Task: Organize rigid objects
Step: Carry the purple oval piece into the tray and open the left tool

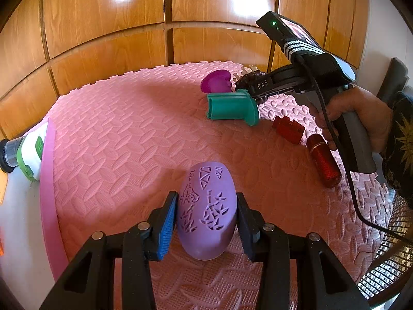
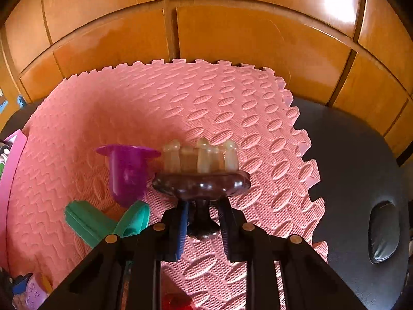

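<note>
The left gripper (image 1: 206, 217) has its fingers (image 1: 166, 219) clamped on a lilac egg-shaped object (image 1: 206, 211) with cut-out patterns, holding it near the front of the pink foam mat (image 1: 124, 134); a wide stretch of bare mat lies ahead of it and to its left, up to the mat's toothed far edge by the wooden panelled wall (image 1: 108, 44). The right gripper (image 2: 202, 222) has its fingers closed on the stem of a dark brown massager (image 2: 201, 183) with pale knobs on its far side, close to the mat's far right corner. Just to its left stands a purple flanged piece (image 2: 127, 173), with a teal flanged piece (image 2: 103, 224) lying in front of that one — a tight cluster with little room between. Nearer the person's hand (image 1: 361, 118) lie a red block (image 1: 289, 129) and a red glittery cylinder (image 1: 324, 160). To the right, past the mat's jigsaw edge, the dark tabletop (image 2: 348, 160) is open.
</note>
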`<state>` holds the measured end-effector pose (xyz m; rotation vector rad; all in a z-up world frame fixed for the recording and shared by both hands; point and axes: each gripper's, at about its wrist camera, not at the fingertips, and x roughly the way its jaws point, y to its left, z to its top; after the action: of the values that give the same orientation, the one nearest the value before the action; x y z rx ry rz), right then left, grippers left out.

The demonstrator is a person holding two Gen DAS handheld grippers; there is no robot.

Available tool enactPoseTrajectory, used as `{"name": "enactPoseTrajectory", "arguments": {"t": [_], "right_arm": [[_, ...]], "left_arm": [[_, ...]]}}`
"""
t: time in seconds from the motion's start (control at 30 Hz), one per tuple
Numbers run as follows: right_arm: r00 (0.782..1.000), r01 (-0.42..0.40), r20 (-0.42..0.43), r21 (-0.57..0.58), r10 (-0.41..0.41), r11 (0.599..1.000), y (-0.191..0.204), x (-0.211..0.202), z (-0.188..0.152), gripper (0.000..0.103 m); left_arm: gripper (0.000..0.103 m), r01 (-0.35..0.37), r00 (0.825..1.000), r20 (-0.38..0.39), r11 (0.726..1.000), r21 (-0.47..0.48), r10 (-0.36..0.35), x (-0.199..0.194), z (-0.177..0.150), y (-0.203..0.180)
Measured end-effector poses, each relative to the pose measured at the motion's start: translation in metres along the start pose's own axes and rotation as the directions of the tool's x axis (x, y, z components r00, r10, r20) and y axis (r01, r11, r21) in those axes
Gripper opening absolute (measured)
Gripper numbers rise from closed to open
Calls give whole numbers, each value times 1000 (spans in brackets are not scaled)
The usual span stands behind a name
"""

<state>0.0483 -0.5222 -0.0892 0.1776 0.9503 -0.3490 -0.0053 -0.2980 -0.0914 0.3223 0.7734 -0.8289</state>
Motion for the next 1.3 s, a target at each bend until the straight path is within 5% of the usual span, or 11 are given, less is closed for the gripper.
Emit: {"name": "enactPoseTrajectory", "arguments": {"t": [0.73, 1.1, 1.3], "right_arm": [[997, 0, 72, -61, 5, 998, 5, 0, -6, 22], [997, -7, 74, -53, 11, 999, 3, 0, -7, 22], [997, -6, 74, -54, 10, 999, 3, 0, -7, 22]], "left_arm": [[43, -3, 999, -33, 1000, 7, 3, -1, 2, 4], [43, 50, 998, 47, 989, -136, -44, -69, 20, 37], [43, -2, 993, 109, 958, -286, 35, -115, 24, 99]]}}
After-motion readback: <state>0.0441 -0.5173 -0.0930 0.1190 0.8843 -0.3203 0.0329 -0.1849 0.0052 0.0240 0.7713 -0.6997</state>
